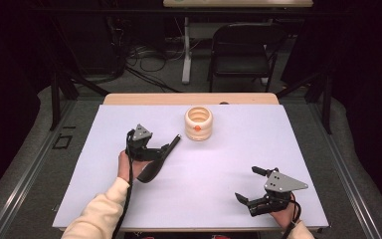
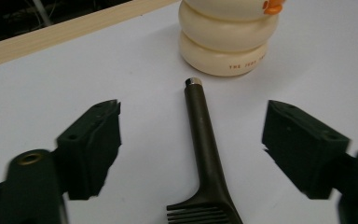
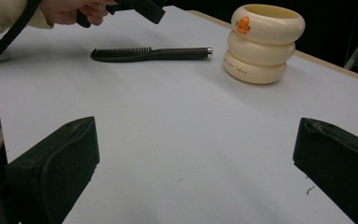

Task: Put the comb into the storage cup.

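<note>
Closest in, right gripper (image 1: 246, 182) low over the front of the white table (image 1: 204, 204), jaws spread wide, nothing between them, well apart from the work. Farther in and to the left, left gripper (image 2: 191, 119), held in a hand (image 1: 129, 167), poised at the dark comb (image 2: 204, 140): jaws apart on either side of the handle, pads clear of it, no pinch yet. Comb lying flat on the table, teeth end toward the person, metal-capped handle tip pointing at the cream ringed holder (image 1: 198, 124) and stopping just short of it, not touching. Holder upright beyond, mouth open, orange duck mark on its side, near the table's far edge. Behind that, dark floor, cables and a black chair (image 1: 241, 47).

Step in hand, by the look of it: taking hold of the comb by its handle. Next move calls for settling the pads squarely beside the handle, then closing firmly. Slim rounded handle likely to roll or slip if caught off-centre. After that, probably lifting, tipping upright and lowering into the holder.
</note>
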